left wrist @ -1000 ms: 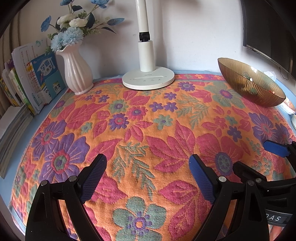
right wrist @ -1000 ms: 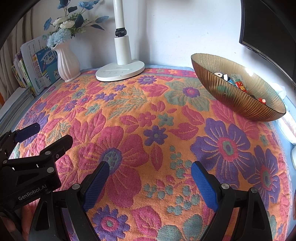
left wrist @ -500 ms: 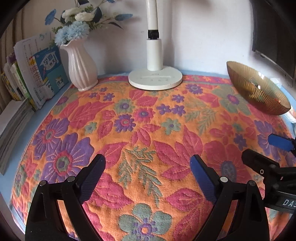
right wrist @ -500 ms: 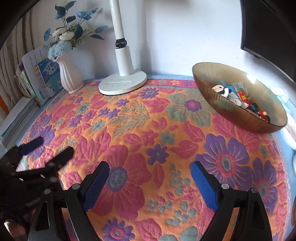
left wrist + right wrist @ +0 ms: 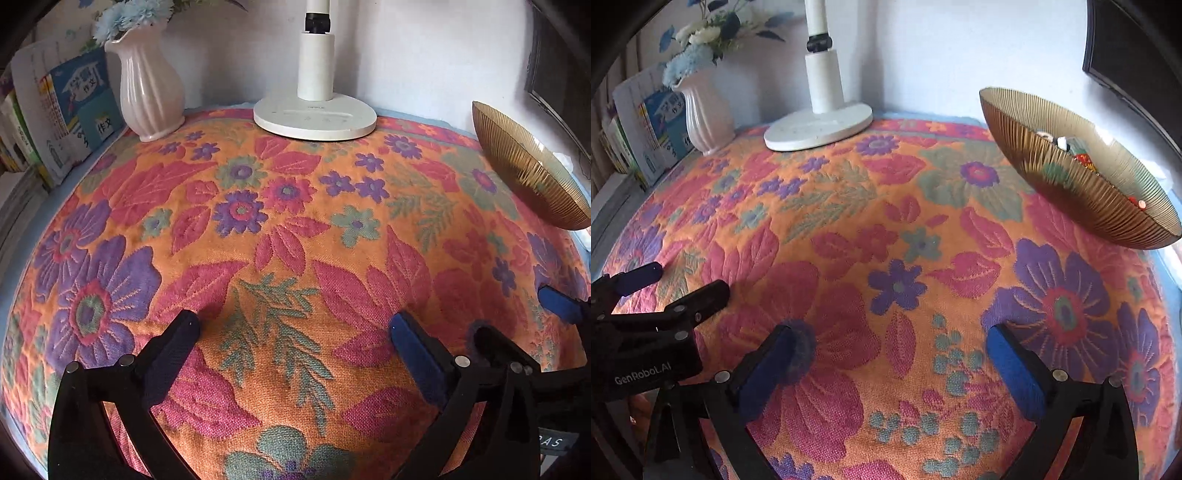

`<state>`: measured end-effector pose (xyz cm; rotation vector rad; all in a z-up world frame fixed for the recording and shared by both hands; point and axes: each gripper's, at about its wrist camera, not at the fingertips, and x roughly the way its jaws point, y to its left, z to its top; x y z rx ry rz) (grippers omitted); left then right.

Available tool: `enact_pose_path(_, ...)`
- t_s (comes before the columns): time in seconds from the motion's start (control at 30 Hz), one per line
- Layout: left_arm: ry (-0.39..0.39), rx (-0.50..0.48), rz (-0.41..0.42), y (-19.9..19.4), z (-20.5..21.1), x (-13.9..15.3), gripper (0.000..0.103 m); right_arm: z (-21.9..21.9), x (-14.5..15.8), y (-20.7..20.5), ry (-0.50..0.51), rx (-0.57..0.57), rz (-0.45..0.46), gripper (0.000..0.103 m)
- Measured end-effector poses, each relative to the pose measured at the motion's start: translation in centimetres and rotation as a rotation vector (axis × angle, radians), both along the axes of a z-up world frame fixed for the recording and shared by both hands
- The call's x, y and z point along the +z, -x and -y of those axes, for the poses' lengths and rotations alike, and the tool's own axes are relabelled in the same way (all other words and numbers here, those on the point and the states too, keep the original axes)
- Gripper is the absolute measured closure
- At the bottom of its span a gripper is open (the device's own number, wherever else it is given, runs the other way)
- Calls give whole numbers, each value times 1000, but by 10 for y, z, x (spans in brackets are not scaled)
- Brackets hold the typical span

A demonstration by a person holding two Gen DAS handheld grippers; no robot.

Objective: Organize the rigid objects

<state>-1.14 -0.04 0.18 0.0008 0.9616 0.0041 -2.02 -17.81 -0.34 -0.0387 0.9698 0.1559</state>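
Observation:
A ribbed amber glass bowl (image 5: 1082, 181) stands at the back right of the floral cloth and holds several small toys (image 5: 1071, 149). It also shows in the left wrist view (image 5: 528, 173), where its contents are hidden. My left gripper (image 5: 293, 328) is open and empty, low over the cloth near the front. My right gripper (image 5: 892, 341) is open and empty, low over the cloth, well short of the bowl. Each gripper shows at the edge of the other's view: the left gripper (image 5: 676, 282), the right gripper (image 5: 524, 317).
A white lamp base (image 5: 314, 116) stands at the back centre. A white vase with blue flowers (image 5: 147, 88) is at the back left, with upright books (image 5: 70, 107) beside it. A dark monitor (image 5: 1126, 44) hangs at the far right. The floral cloth (image 5: 295, 229) covers the table.
Both grippers have dropped lower towards the cloth, with the bowl's inside now seen less from above. Both stay open and empty.

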Motion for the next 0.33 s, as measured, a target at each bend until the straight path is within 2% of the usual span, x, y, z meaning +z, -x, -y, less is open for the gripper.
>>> enact_pose_path(0.33, -9, -15, -4, -3, 0, 2, 0, 2, 5, 4, -11, -4, 5, 0)
